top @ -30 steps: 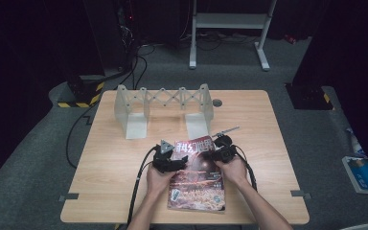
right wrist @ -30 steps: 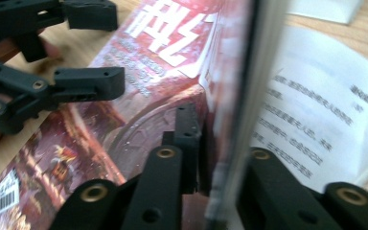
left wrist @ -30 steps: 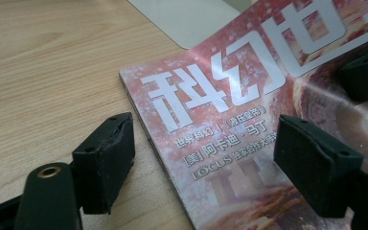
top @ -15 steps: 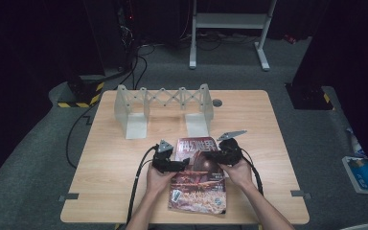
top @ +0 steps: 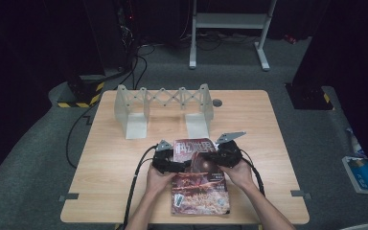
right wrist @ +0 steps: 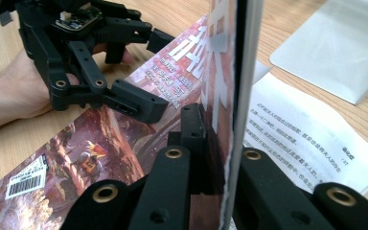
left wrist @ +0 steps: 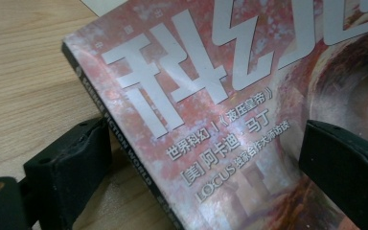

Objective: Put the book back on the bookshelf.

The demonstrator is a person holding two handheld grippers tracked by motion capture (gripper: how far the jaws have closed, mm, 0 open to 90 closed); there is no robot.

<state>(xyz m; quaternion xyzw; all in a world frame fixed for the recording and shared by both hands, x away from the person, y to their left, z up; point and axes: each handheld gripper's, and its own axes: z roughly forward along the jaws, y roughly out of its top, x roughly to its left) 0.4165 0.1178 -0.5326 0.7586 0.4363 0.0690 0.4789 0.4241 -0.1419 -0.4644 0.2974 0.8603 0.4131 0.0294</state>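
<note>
Light wood tabletop (top: 110, 187) on grey carpet, room behind dark. Magazine (top: 200, 189) lies at the near edge, centre, between both hands. Right gripper (top: 219, 154): fingers clamped on the cover's edge, cover lifted upright, printed page exposed beneath. Left gripper (top: 178, 165): fingers have just been opening and stand wide, straddling the magazine's spine corner without pressing it. White expanding rack (top: 165, 109) stands farther back, small grey disc (top: 217, 102) beside it. Metal stand (top: 230, 28) on the floor beyond.
</note>
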